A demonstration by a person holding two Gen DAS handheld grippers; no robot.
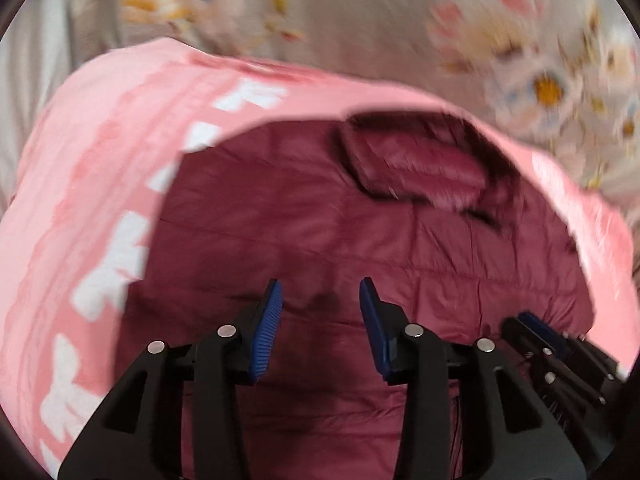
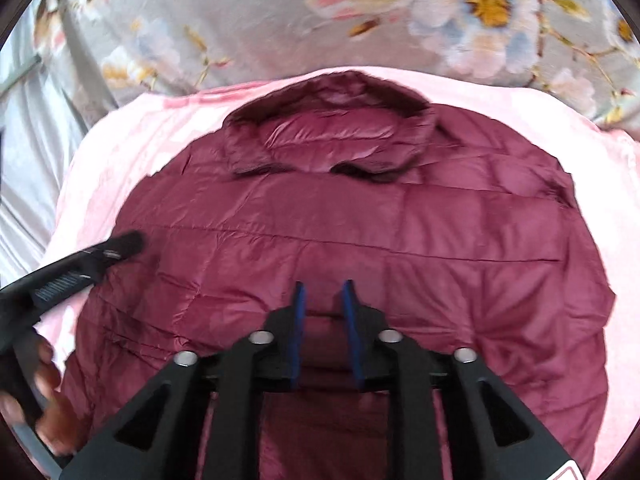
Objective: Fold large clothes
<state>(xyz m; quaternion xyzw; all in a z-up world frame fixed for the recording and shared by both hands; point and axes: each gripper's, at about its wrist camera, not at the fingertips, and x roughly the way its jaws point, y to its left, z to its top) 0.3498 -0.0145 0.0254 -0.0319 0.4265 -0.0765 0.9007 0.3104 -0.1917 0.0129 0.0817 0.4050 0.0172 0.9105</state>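
Both grippers (image 1: pixel 321 292) (image 2: pixel 323 294) above, maroon jacket (image 2: pixel 360 232) below

My left gripper (image 1: pixel 321 292) points steeply down, its blue pads (image 1: pixel 266 328) standing apart with nothing between them. My right gripper (image 2: pixel 323 294) also tilts down, its blue pads (image 2: pixel 298 320) parted by a narrower gap, nothing pinched there either. In the right wrist view my left hand (image 2: pixel 44 396) wraps the other tool's handle at the lower left, fingers curled, blurred.
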